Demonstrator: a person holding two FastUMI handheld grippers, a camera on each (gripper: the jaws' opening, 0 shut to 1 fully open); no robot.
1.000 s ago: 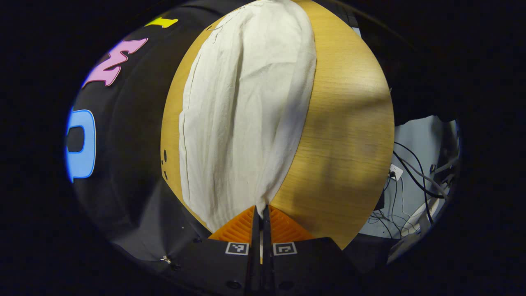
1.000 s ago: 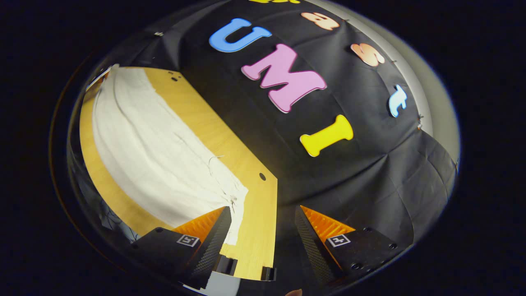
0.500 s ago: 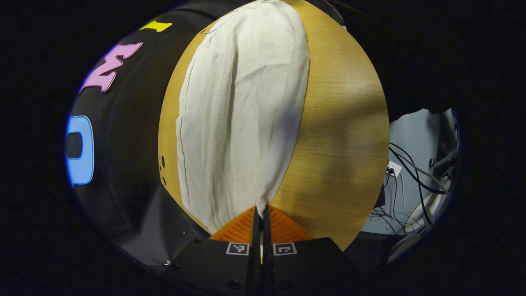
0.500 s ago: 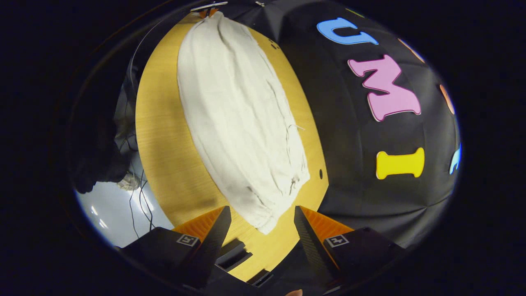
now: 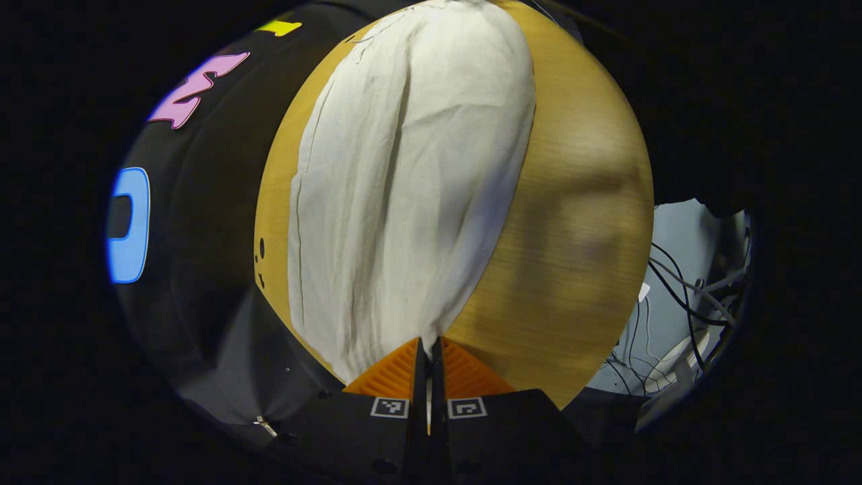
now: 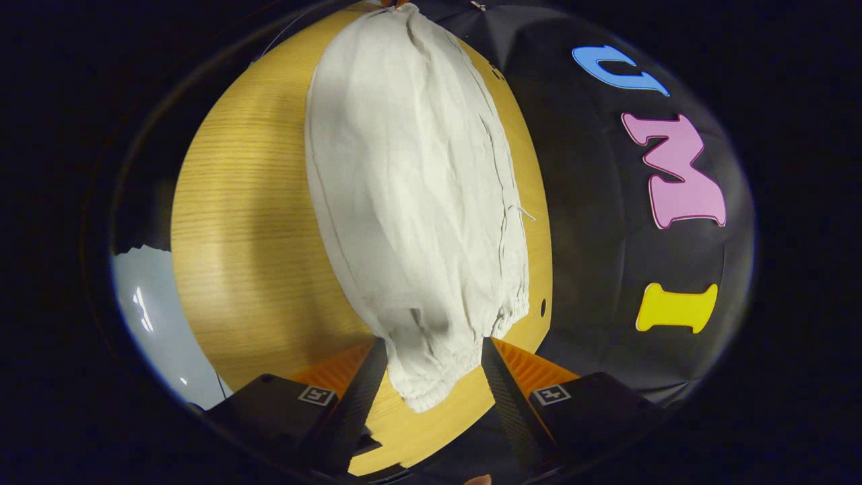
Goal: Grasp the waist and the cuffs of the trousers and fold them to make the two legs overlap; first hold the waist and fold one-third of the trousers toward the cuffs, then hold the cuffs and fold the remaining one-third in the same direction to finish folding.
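Observation:
White trousers (image 5: 404, 202) lie lengthwise on a wooden table (image 5: 572, 236), the legs laid one over the other. My left gripper (image 5: 427, 342) is shut on the near end of the cloth, which gathers to a pinch between its fingers. In the right gripper view the trousers (image 6: 417, 202) stretch away across the table (image 6: 242, 222). Their gathered elastic end, which looks like the waist, lies between the fingers of my right gripper (image 6: 432, 342). That gripper is open, with its fingers on either side of the cloth and not pressing on it.
The black cloth wall (image 6: 606, 269) runs along one long side of the table. Off the other side are the pale floor and loose cables (image 5: 680, 283). A small hole (image 6: 543, 308) marks the table corner near the right gripper.
My right gripper has swung round from the table corner and come onto the elastic end, which now sits between its open fingers. The left gripper stays shut on the cloth, barely shifted.

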